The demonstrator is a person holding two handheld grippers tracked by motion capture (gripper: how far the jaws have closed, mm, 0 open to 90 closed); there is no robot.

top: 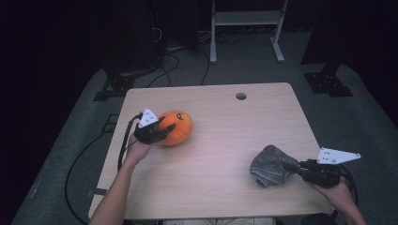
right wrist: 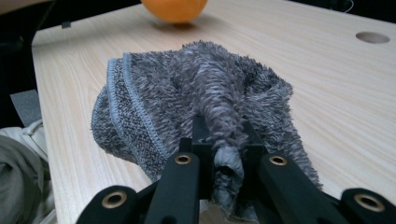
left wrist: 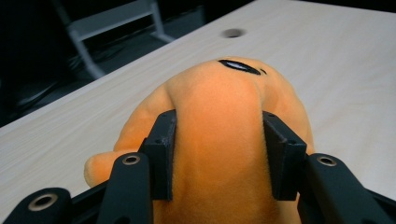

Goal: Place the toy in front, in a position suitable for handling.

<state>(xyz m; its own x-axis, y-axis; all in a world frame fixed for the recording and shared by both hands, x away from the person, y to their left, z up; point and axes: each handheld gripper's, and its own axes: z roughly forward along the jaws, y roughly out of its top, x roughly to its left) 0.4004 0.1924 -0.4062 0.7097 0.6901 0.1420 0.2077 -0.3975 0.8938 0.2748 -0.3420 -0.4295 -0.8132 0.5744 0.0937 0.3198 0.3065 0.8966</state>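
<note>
An orange plush toy (top: 179,125) with a dark eye mark sits at the left of the light wooden table (top: 220,197). My left gripper (top: 165,131) is shut on it. In the left gripper view the black pads (left wrist: 161,154) press into both sides of the plush (left wrist: 219,98). A crumpled grey towel (top: 270,165) lies at the right front of the table. My right gripper (top: 292,168) is shut on a pinched fold of it. The right gripper view has that fold of towel (right wrist: 187,88) squeezed between the jaws of the gripper (right wrist: 225,144), with the orange toy (right wrist: 175,9) far behind.
A round cable hole (top: 241,96) is near the table's far edge. Beyond the table stand a white metal frame (top: 246,18) and dark stands, with cables on the grey floor (top: 84,154) at the left. The person's forearms come in from the bottom.
</note>
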